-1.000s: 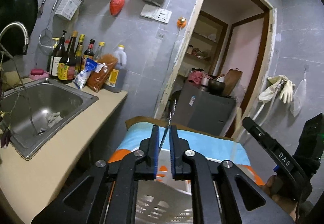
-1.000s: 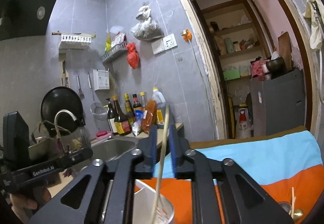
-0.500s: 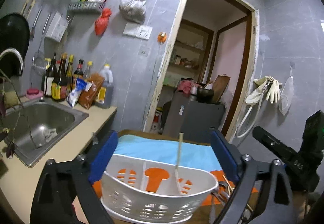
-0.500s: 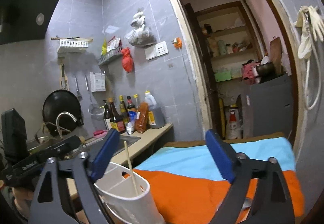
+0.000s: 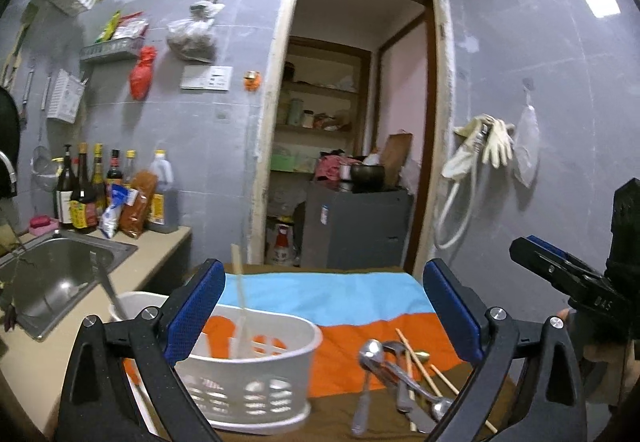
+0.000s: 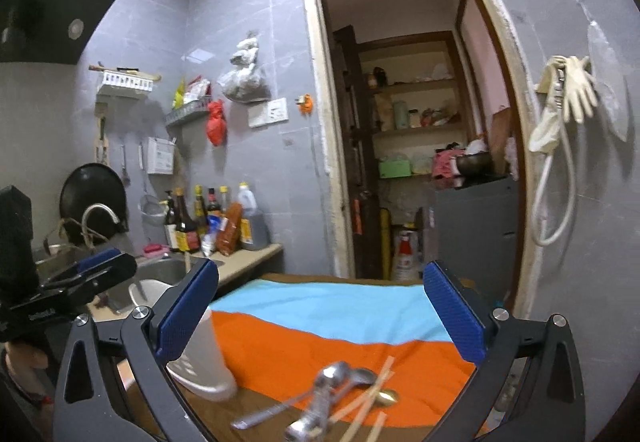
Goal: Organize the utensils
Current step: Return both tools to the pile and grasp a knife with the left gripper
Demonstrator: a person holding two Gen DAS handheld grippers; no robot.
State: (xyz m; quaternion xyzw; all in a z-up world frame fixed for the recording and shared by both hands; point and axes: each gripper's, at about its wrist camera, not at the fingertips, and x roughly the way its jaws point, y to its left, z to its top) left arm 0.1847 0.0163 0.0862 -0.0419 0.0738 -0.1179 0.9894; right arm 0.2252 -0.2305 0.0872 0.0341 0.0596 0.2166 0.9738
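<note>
A white slotted basket [image 5: 256,382] stands on the orange and blue cloth, low and left. A pale chopstick [image 5: 240,306] stands in it, and a metal utensil [image 5: 105,284] leans in its left end. My left gripper [image 5: 324,310] hangs back from the basket with its jaws opening wide and nothing between them. Spoons and chopsticks [image 5: 384,358] lie in a loose pile on the table to the right of the basket. My right gripper [image 6: 320,310] is also opening, empty, above the same pile [image 6: 336,382], with the basket [image 6: 200,358] at its left pad.
A steel sink [image 5: 52,282] and a row of sauce bottles [image 5: 100,194] are on the counter to the left. Behind the table an open doorway holds a grey cabinet [image 5: 356,226]. Each gripper shows at the edge of the other's view.
Both grippers were shut, the left on a thin metal utensil, the right on a chopstick. Both opened, left them in the basket and drew back and slightly up.
</note>
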